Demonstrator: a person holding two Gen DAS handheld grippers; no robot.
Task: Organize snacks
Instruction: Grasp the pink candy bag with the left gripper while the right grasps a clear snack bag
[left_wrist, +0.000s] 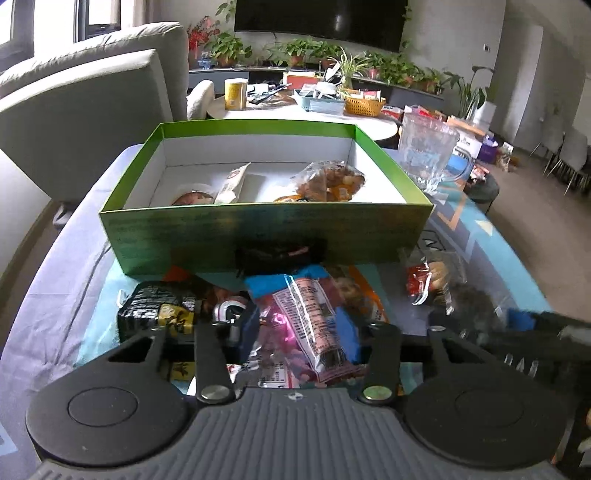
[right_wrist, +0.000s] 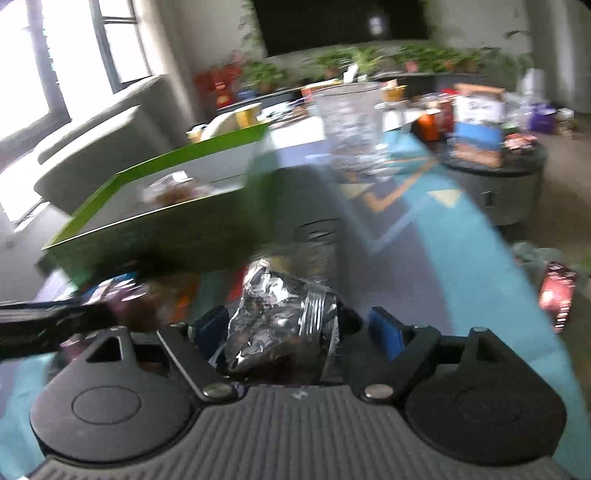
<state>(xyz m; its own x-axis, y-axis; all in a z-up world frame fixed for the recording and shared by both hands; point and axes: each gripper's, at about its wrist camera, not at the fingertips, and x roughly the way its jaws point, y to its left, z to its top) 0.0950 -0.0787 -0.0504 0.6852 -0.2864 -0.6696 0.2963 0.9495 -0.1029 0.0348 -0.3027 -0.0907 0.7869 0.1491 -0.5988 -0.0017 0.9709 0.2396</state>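
Note:
A green box (left_wrist: 266, 232) with white inside walls stands on the table and holds several wrapped snacks (left_wrist: 325, 181). In front of it lies a pile of loose snack packets. My left gripper (left_wrist: 295, 332) is open around a pink and white packet (left_wrist: 314, 325) in that pile. A black and yellow packet (left_wrist: 159, 310) lies to its left. In the blurred right wrist view my right gripper (right_wrist: 295, 325) is open, with a crinkled silver-wrapped snack (right_wrist: 280, 317) between its blue pads (right_wrist: 384, 328). The green box (right_wrist: 166, 236) is up and left of it.
A clear plastic jug (left_wrist: 428, 147) stands right of the box. A red snack packet (left_wrist: 424, 280) lies at the right of the pile. A grey sofa (left_wrist: 92, 110) is on the left. A round white table (left_wrist: 295, 118) with clutter stands behind. The other gripper's dark arm (left_wrist: 535, 336) crosses the right edge.

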